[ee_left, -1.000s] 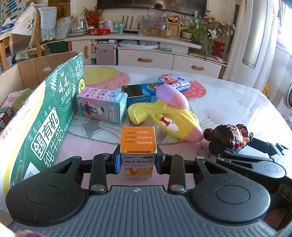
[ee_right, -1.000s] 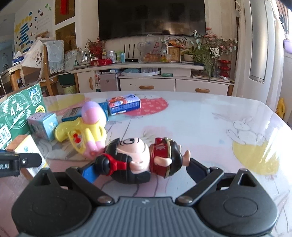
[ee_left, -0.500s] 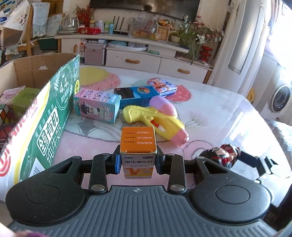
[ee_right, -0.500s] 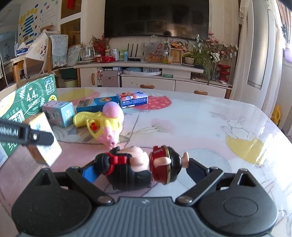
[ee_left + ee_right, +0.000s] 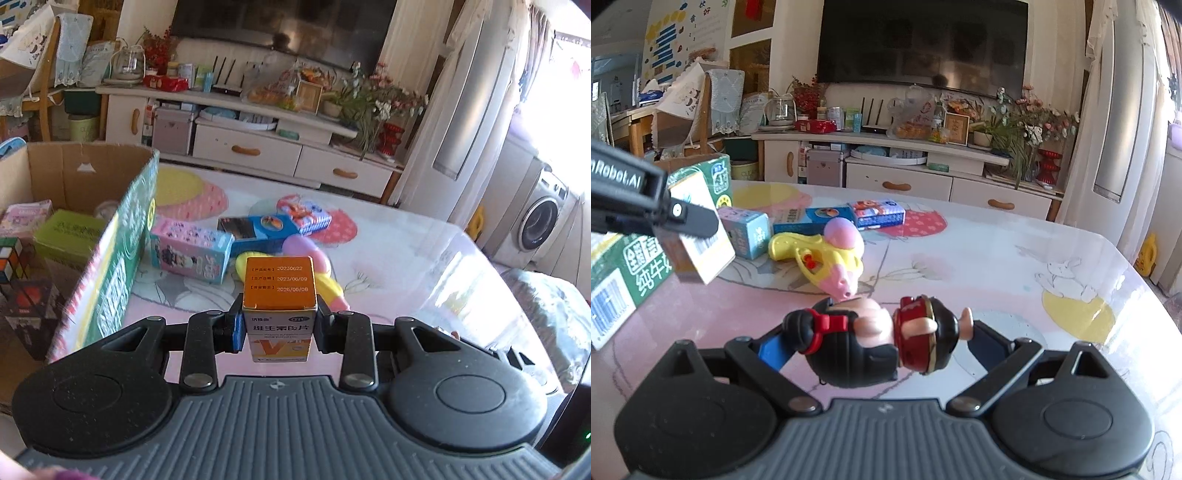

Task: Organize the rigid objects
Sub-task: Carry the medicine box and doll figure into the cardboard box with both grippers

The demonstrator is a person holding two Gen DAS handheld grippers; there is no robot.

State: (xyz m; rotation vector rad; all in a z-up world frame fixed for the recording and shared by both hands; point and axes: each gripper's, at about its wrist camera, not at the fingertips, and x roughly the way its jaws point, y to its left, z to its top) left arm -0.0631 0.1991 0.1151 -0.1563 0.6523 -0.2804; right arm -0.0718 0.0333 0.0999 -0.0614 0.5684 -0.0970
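Orange vitamin box (image 5: 279, 302) upright in left tool (image 5: 279, 329)

A dark TV (image 5: 921, 42) fills the upper middle of the right wrist view, above a white cabinet (image 5: 905, 173) crowded with jars, a router (image 5: 873, 127) and a framed picture (image 5: 956, 128). Flowers (image 5: 1030, 125) stand to the right of it. A wooden chair (image 5: 701, 107) draped in cloth sits at upper left. In the left wrist view, a washing machine (image 5: 543, 225) shows at the right edge.
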